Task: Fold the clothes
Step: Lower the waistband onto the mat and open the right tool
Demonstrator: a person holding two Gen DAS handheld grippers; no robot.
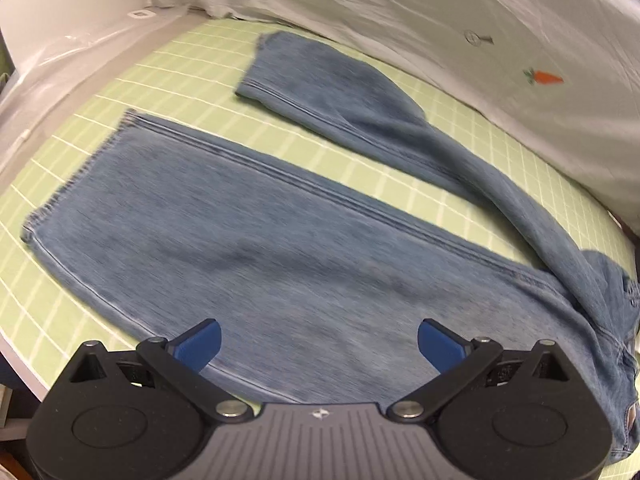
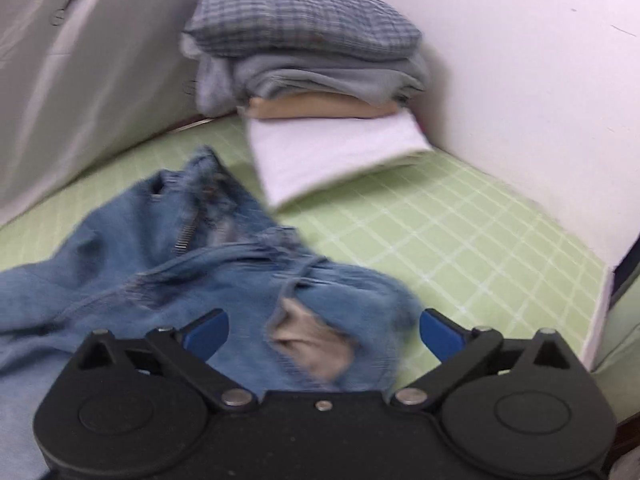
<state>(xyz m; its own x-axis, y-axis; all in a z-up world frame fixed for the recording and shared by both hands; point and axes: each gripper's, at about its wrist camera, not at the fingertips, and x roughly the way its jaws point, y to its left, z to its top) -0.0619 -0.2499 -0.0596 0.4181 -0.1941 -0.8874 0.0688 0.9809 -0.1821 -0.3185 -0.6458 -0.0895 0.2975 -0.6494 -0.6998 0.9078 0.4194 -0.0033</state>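
I see the faded blue denim jeans [image 1: 280, 240] spread across mid-frame on the green gridded counter [image 1: 100, 92]. My left claw [image 1: 319, 344] and right claw [image 2: 324, 334] both hang released, grasping nothing.

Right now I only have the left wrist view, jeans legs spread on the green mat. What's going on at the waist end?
Observer: The waistband of the jeans is crumpled, fly open, zipper showing.
Operator: Is the right hand-held gripper holding it?
Observer: No, the right hand-held gripper is open above the bunched denim, where a pocket lining is turned out.
Operator: Anything past the waist?
Observer: A stack of folded clothes sits in the far corner of the mat, a checked garment on top.
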